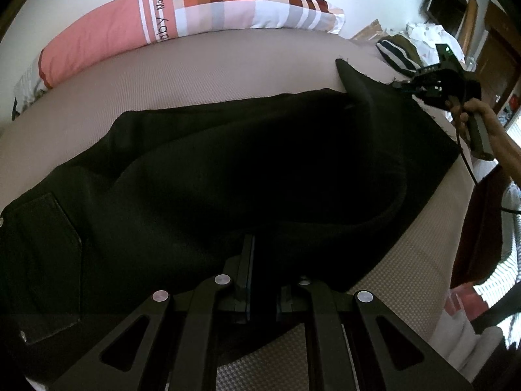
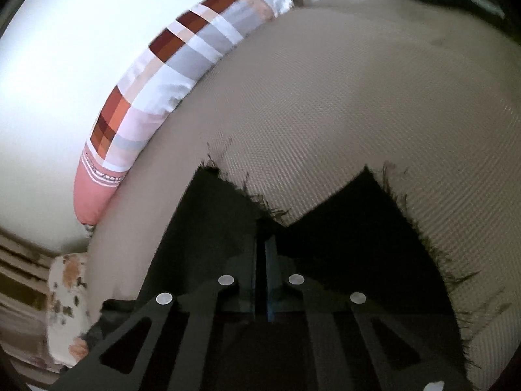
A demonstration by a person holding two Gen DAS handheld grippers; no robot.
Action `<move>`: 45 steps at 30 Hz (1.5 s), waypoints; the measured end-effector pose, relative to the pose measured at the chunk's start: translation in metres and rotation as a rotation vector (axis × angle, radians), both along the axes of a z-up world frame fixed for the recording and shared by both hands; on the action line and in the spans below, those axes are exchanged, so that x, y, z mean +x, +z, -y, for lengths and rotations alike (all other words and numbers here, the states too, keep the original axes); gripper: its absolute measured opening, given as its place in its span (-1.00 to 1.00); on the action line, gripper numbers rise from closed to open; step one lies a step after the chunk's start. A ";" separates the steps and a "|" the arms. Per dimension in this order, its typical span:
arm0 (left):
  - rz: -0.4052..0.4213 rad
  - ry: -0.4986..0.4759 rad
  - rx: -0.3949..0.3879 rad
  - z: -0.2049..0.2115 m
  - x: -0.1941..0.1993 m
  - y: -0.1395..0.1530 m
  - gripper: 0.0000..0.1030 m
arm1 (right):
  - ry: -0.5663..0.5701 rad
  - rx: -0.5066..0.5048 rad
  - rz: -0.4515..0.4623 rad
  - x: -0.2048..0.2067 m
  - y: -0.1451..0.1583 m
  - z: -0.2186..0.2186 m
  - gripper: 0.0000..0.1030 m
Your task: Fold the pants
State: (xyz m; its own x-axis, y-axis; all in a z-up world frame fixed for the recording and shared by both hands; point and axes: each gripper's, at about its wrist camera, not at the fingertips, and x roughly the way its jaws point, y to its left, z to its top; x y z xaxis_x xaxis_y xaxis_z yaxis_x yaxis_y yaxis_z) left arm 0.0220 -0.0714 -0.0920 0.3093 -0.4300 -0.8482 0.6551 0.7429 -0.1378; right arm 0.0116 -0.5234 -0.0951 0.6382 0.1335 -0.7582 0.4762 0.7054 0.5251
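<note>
we see black pants (image 1: 228,169) spread across the bed (image 1: 228,65), long axis running from the pocketed seat at lower left to the frayed hems (image 2: 407,215) at upper right. folds are lost in the dark cloth, and the waistband runs out of frame. the left tongs (image 1: 260,260) sit nearly closed over the near edge of the fabric; we cannot tell whether cloth lies between them. the right tongs (image 2: 263,244) are clamped on a hem, lifting it. bare mattress lies open beyond, up to the pillow (image 1: 182,13).
</note>
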 end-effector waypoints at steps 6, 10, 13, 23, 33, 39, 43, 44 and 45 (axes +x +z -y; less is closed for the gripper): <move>0.032 -0.030 0.024 0.003 -0.004 0.001 -0.81 | -0.044 -0.299 0.005 -0.055 0.067 -0.019 -0.96; 0.043 -0.063 0.032 0.005 -0.006 -0.001 -0.81 | -0.116 -0.368 -0.081 -0.113 0.063 -0.019 -0.96; 0.069 -0.107 0.056 0.008 -0.011 -0.003 -0.80 | -0.156 -0.342 -0.174 -0.145 0.033 -0.016 -0.97; 0.100 -0.163 0.091 0.011 -0.015 -0.007 -0.76 | -0.168 -0.316 -0.240 -0.154 0.004 -0.009 -0.93; -0.062 -0.119 -0.014 0.001 -0.007 0.008 0.09 | -0.086 -0.285 -0.178 -0.148 0.043 0.008 -0.49; -0.134 -0.074 -0.101 -0.016 0.002 0.026 0.14 | 0.106 -0.130 -0.073 -0.079 0.053 0.025 -0.49; -0.165 -0.010 -0.163 -0.027 0.012 0.037 0.16 | 0.179 -0.048 -0.092 -0.031 0.037 0.042 -0.49; -0.166 0.009 -0.168 -0.029 0.014 0.039 0.16 | 0.187 -0.041 -0.103 -0.022 0.033 0.045 -0.49; -0.164 0.034 -0.170 -0.031 0.016 0.039 0.16 | 0.192 -0.038 -0.113 -0.017 0.030 0.048 -0.49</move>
State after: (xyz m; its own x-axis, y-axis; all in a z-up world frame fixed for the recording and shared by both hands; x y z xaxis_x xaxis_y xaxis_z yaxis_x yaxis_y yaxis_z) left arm 0.0383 -0.0400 -0.0525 0.1901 -0.5623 -0.8048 0.5882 0.7215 -0.3653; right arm -0.0050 -0.5715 -0.0649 0.5149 0.2139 -0.8301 0.3857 0.8070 0.4472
